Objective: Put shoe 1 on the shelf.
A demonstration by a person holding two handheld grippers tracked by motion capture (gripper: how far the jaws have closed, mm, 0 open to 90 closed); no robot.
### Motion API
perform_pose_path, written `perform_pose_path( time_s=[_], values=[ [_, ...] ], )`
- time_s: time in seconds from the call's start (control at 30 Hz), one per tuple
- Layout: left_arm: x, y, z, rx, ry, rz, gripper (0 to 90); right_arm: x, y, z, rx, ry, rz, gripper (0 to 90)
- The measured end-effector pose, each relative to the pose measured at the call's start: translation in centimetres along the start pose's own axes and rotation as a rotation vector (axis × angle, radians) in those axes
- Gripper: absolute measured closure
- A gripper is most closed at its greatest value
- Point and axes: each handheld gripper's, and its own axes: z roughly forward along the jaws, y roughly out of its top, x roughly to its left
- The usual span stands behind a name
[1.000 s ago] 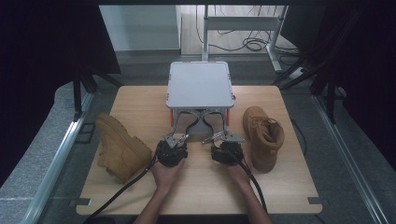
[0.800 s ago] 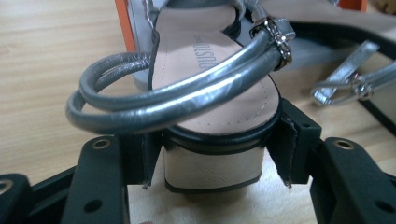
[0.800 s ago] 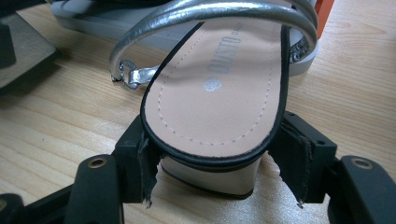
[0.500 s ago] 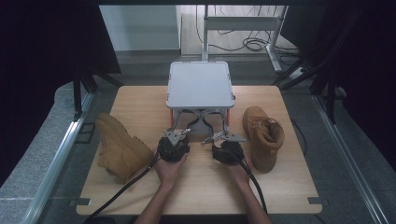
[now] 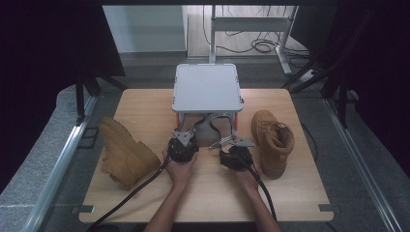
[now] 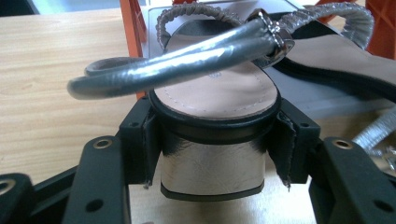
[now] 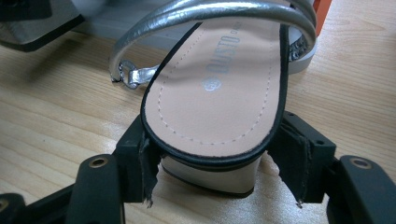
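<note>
Two silver-strapped sandals with tan insoles and mirrored block heels lie partly under a small grey shelf (image 5: 208, 87) on orange legs. My left gripper (image 6: 217, 140) is shut on the heel of the left sandal (image 6: 215, 88), a pad pressing each side of it. My right gripper (image 7: 219, 154) is shut the same way on the heel of the right sandal (image 7: 219, 93). From above, the left gripper (image 5: 185, 137) and right gripper (image 5: 233, 144) sit side by side at the shelf's front edge. Both sandals' toes are hidden below the shelf.
A tan boot (image 5: 123, 152) lies on its side at the left of the wooden table (image 5: 145, 106). A second tan boot (image 5: 273, 140) stands upright on the right, close to my right hand. Cables trail back from both grippers toward the front edge.
The left gripper has shifted slightly forward and to the right. The right gripper has hardly moved. Both stay shut on the heels.
</note>
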Motion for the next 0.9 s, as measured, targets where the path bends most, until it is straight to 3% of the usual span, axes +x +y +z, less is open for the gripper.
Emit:
perform_pose_path(
  time_s=[0.67,0.9],
  values=[
    [1.2,1.7,2.8,-0.014,0.022,-0.075,41.7,-0.1,0.0,0.0,0.004,0.0,-0.003,37.2],
    [1.4,2.0,3.7,-0.003,0.02,-0.07,41.7,-0.1,0.0,0.0,0.001,0.0,-0.001,37.2]
  ],
)
